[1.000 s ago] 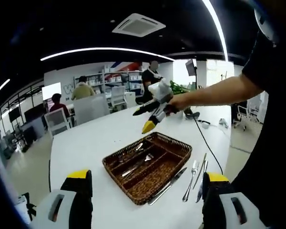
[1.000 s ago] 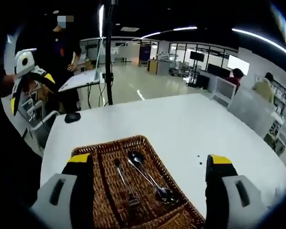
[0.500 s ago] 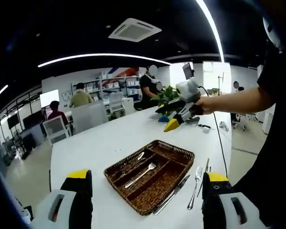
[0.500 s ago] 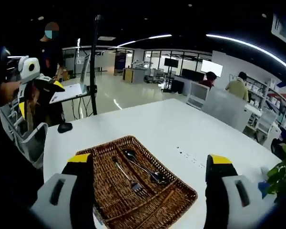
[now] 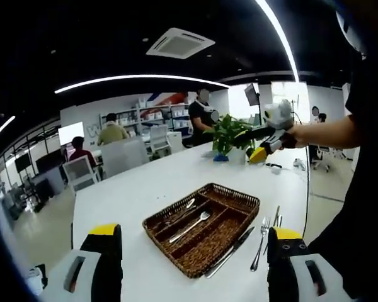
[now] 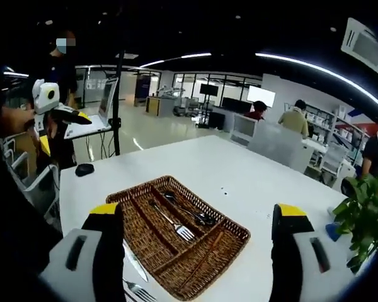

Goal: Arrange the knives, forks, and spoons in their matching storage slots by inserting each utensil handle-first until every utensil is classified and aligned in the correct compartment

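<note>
A brown wicker tray [image 5: 156,229] with long slots lies on the white table. A fork [image 5: 190,226] and a spoon [image 5: 181,208] lie in its slots, seen also as the fork [image 6: 171,223] and the spoon [image 6: 190,211] in the tray [image 6: 237,235]. A knife [image 5: 230,251], a second fork [image 5: 260,241] and another knife [image 5: 276,218] lie on the table beside it. My left gripper [image 5: 194,233] is open and empty, well back from the tray. My right gripper [image 6: 198,212] is also open and empty, and a hand holds it high in the air [image 5: 269,136].
A potted plant [image 5: 230,134] stands at the table's far end. A black mouse [image 6: 84,168] lies near one table edge, and a cable [image 5: 305,207] hangs off another. Chairs, shelves and several people fill the room behind. White table [image 5: 138,189] spreads around the tray.
Both hands have pulled up and away from the tray, so it looks smaller. The right gripper has swung right, off from above the tray. The utensils lie as before.
</note>
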### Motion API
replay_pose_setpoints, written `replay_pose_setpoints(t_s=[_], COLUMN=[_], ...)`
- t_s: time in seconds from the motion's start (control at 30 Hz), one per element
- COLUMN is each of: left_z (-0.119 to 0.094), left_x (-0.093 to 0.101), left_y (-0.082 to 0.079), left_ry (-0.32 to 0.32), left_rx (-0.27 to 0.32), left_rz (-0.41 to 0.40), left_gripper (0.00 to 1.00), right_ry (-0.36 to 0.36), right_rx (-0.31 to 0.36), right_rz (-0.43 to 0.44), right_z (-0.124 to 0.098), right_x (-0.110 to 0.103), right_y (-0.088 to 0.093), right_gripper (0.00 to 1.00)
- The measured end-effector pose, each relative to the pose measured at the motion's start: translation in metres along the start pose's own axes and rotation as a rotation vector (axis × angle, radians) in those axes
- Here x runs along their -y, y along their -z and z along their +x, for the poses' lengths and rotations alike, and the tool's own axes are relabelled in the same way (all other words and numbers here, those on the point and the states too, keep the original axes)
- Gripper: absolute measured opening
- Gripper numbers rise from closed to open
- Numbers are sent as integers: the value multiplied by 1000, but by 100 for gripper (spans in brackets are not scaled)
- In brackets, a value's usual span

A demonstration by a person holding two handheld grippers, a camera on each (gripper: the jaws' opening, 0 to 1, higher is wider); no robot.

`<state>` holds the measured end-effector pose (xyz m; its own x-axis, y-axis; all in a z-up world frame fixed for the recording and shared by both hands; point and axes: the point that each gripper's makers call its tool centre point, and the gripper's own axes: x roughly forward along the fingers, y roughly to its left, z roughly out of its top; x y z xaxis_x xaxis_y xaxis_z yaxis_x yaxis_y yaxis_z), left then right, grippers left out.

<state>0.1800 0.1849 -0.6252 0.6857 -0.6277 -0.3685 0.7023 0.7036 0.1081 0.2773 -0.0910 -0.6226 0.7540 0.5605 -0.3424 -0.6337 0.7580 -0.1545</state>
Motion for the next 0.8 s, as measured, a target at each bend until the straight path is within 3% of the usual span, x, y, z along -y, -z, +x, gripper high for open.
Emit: replay_pose_setpoints(t_s=[0.13,0.27,0.37,0.47,0.57,0.8], left_z=[-2,-1,0,-6,-4,-5], left_x=[-1,-4,-4,-15,-13,-13], left_y=[0,2,7,15,34,37], left_ry=[-14,-19,-19,-126,-122,-117], left_rx=[0,-2,-16,9,-16,-23], left_rz=[15,-19,-35,-82,-83,-86], left_gripper=[95,100,100,100,100,100], right_ry=[38,78,168,77,111,147], right_rx=[19,32,-47,-59,-48,-30], right_rz=[10,47,-19,56,42,55], right_z=[-25,-44,-57,-57,-64,-75], right_x=[0,-5,-3,-22,-16,-9], right_y=[3,12,34,45,51,47], right_gripper=[99,99,99,99,99,99])
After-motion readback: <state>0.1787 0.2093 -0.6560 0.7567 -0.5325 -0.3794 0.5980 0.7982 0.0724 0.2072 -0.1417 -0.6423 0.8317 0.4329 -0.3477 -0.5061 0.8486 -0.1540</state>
